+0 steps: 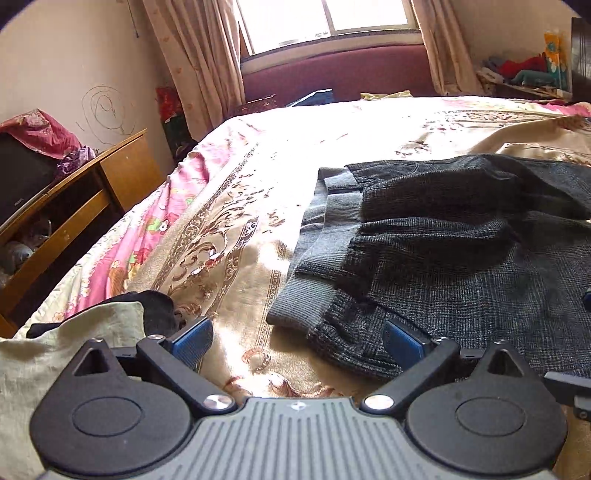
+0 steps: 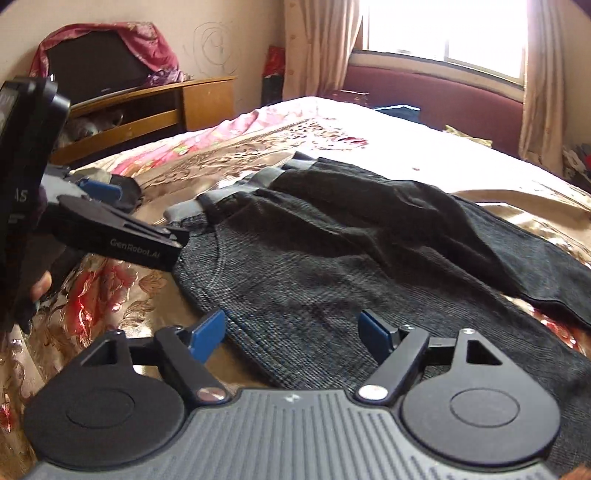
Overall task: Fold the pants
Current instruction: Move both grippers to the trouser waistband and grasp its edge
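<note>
Dark grey checked pants [image 1: 461, 266] with lighter grey ribbed cuffs [image 1: 314, 258] lie folded in layers on the bed; they also show in the right wrist view [image 2: 332, 266]. My left gripper [image 1: 295, 341] is open, low over the bedspread, its right finger [image 1: 402, 343] at the near edge of the pants. My right gripper [image 2: 295, 338] is open just above the near edge of the pants, holding nothing. The left gripper's body [image 2: 110, 229] shows at the left of the right wrist view, beside the cuffs.
A floral gold and pink bedspread [image 1: 229, 206] covers the bed. A cream cloth and a dark garment [image 1: 110, 321] lie at the near left. A wooden desk [image 1: 92, 192] with a TV stands left of the bed. A window with curtains [image 1: 325, 22] is behind.
</note>
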Available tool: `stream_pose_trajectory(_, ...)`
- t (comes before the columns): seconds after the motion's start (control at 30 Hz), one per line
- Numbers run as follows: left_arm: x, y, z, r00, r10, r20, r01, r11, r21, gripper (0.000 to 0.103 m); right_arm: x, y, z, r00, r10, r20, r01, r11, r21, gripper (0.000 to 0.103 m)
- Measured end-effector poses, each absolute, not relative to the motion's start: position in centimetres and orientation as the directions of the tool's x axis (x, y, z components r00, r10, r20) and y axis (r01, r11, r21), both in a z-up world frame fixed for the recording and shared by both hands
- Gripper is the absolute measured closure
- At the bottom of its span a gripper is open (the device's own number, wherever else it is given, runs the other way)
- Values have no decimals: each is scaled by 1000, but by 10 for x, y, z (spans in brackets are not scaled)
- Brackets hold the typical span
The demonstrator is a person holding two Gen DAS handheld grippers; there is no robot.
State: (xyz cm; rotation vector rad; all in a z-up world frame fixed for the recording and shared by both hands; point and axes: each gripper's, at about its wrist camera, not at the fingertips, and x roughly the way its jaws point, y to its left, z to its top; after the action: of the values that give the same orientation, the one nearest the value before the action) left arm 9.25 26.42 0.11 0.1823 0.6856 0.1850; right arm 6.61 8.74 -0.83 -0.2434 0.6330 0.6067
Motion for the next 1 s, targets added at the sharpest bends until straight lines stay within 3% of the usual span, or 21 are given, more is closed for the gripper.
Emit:
stream_pose_trajectory(0.23,123,291,-12,767,147,-625,9,971,239,3,72,119,-26,618,459,-638,-662,741,-108,31)
stream_pose_trajectory(0.33,127,299,-12,748,31,-664,70,990,124,30,73,120,-24,587,488,-646,-695,713,-92,55)
stream_pose_trajectory(0.4,133,299,-20,722,4,-692,100,989,109,34,70,125,-22,581,487,-652,-710,695,-115,60)
stream_pose_trajectory(0.47,138,302,-26,708,-26,-706,130,987,95,34,70,128,-20,558,498,-664,-725,682,-97,78)
stream_pose_trajectory(0.67,130,319,-16,664,-80,-744,127,992,7,40,70,131,-16,531,496,-687,-726,684,-68,84)
stream_pose_trajectory(1.0,50,329,2,598,-36,-800,133,990,54,41,18,136,-10,339,576,-744,-817,573,71,86)
